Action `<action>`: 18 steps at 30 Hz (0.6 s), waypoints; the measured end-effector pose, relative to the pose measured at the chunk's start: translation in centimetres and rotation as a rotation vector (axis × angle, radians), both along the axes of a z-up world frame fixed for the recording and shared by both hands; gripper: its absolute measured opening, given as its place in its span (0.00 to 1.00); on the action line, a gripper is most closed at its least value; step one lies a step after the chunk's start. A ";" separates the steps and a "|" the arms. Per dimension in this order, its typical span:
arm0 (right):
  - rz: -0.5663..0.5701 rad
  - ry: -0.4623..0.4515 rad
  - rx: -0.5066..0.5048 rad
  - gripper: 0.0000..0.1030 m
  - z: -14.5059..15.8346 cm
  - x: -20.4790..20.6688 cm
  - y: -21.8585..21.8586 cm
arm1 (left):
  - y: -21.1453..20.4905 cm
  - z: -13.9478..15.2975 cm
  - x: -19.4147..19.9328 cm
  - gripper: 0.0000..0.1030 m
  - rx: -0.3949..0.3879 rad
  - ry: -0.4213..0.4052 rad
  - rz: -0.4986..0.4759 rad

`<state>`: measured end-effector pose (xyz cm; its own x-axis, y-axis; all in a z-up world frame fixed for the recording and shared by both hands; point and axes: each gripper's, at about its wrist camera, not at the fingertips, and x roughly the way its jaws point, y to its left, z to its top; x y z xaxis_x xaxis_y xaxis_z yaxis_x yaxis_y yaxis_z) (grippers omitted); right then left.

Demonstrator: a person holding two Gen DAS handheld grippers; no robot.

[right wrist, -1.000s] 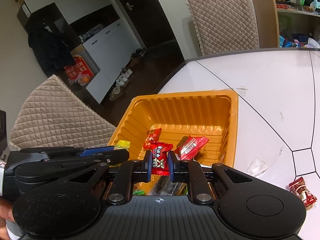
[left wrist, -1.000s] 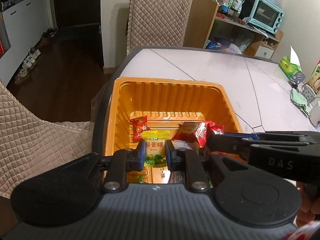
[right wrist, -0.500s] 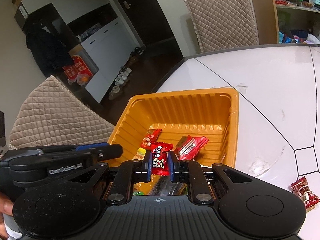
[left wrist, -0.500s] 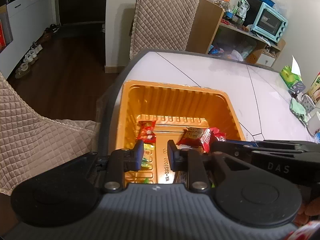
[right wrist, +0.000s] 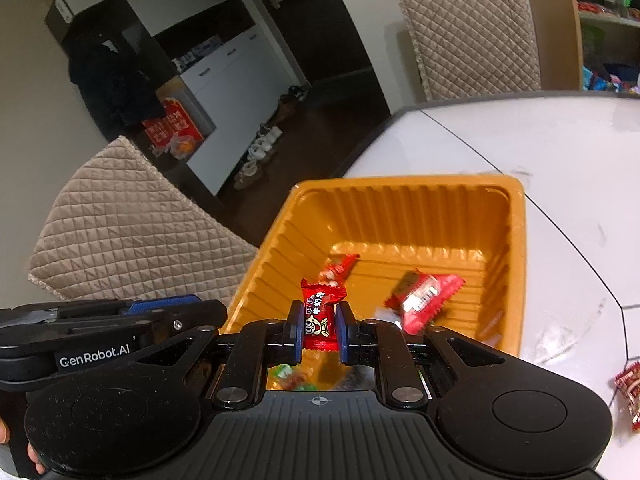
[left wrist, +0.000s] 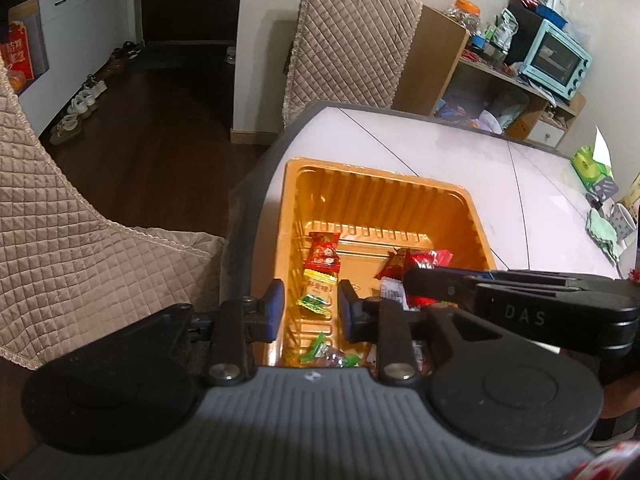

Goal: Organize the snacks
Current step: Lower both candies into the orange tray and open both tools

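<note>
An orange plastic tray (left wrist: 376, 172) sits at the table's near corner and holds several wrapped candies. My left gripper (left wrist: 311, 304) hovers over its near side with its jaws opening and nothing pressed between them. Below the gap, a yellow-green candy (left wrist: 318, 290) lies on the tray floor beside a red candy (left wrist: 324, 252). My right gripper (right wrist: 319, 328) is shut on a red candy (right wrist: 322, 312), held above the tray (right wrist: 516, 240). A red packet (right wrist: 424, 296) lies inside. Each gripper shows in the other's view, side by side.
A loose red candy (right wrist: 630, 388) lies on the white table (right wrist: 520, 140) right of the tray. Quilted chairs (left wrist: 60, 208) (left wrist: 352, 40) stand left and behind. A green tissue pack (left wrist: 588, 164), a cup and a cloth sit at the far right.
The left gripper let go of the yellow-green candy, which now lies in the tray, and its jaws have spread while it drew back a little. The right gripper still grips its red candy.
</note>
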<state>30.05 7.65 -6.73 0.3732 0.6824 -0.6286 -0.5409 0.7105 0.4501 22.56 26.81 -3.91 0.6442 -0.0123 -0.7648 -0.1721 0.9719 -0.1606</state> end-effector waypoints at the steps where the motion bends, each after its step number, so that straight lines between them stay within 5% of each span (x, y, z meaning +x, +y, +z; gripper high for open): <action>1: 0.004 -0.010 0.006 0.17 0.1 -0.1 0.2 | 0.1 0.1 -0.2 0.28 0.002 -0.002 0.003; 5: 0.010 -0.011 0.037 0.22 0.5 0.1 0.6 | 0.3 0.4 -0.7 0.33 -0.002 -0.008 0.015; 9: -0.015 -0.040 0.046 0.52 1.0 -0.1 0.1 | 0.0 0.7 -1.2 0.36 -0.004 -0.011 0.018; 18: -0.057 -0.017 0.051 0.58 1.6 -1.2 -2.9 | -1.5 1.2 -2.9 0.45 -0.007 -0.007 0.007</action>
